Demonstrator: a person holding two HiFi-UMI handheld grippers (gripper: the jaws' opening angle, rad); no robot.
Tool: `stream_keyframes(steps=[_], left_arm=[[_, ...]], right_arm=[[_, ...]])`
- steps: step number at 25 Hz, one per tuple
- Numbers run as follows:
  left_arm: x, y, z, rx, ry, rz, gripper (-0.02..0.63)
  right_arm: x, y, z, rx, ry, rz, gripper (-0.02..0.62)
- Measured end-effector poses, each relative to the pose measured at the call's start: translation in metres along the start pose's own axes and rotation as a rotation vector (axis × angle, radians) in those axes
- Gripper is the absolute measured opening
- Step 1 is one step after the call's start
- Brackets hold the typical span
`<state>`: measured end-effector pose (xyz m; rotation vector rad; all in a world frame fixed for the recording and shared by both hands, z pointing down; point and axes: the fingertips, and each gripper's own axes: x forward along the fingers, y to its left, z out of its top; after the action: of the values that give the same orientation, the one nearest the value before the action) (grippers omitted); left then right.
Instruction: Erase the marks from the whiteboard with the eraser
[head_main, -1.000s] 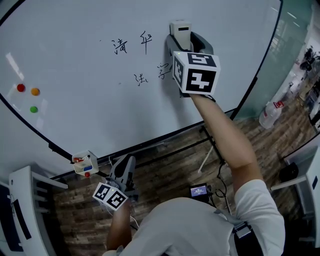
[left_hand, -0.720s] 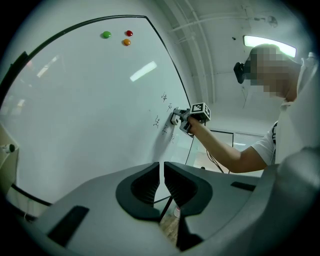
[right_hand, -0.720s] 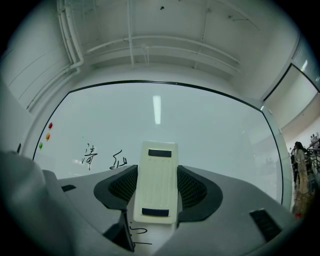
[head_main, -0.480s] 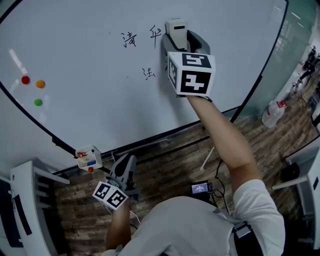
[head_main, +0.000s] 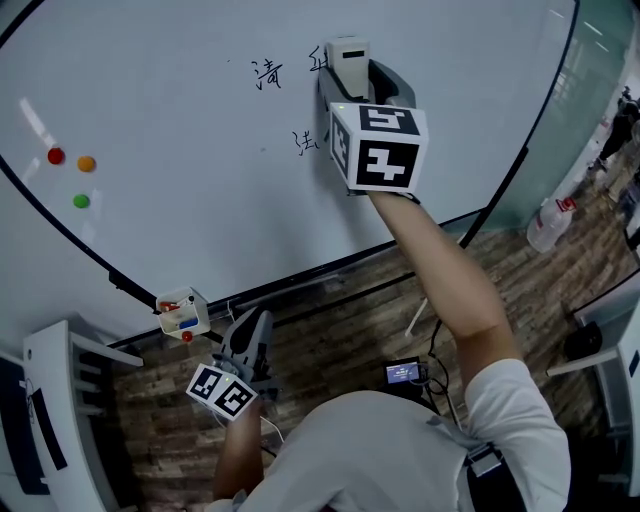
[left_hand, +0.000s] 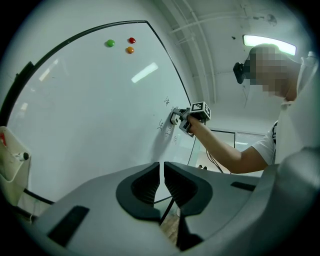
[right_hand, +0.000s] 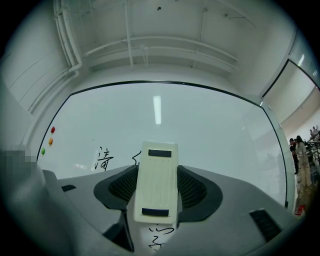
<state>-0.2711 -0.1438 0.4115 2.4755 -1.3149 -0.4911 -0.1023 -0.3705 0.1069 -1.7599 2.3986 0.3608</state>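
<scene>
Now our right claw (right_hand: 156, 197) pinches the eraser (right_hand: 156, 175) against the whiteboard (head_main: 180, 100), at the marks (head_main: 268, 73); we should press evenly, sweeping leftward. Left claw (left_hand: 162, 181) hangs pressed together, empty.

Open whiteboard (head_main: 180, 100) leftward, magnets (head_main: 87, 163) far left

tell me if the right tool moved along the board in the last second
Yes. The right tool, shut on the eraser, slid left across the whiteboard over the written characters; fewer of them show beside it now.
</scene>
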Motion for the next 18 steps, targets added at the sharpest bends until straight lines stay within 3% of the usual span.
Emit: stream_keyframes(steps=[18], left_arm=[[-0.009,0.003,0.006,-0.005,-0.019,-0.001,0.018]], right_arm=[[-0.001,0.015,0.005,0.072,0.001,-0.015,0.259]])
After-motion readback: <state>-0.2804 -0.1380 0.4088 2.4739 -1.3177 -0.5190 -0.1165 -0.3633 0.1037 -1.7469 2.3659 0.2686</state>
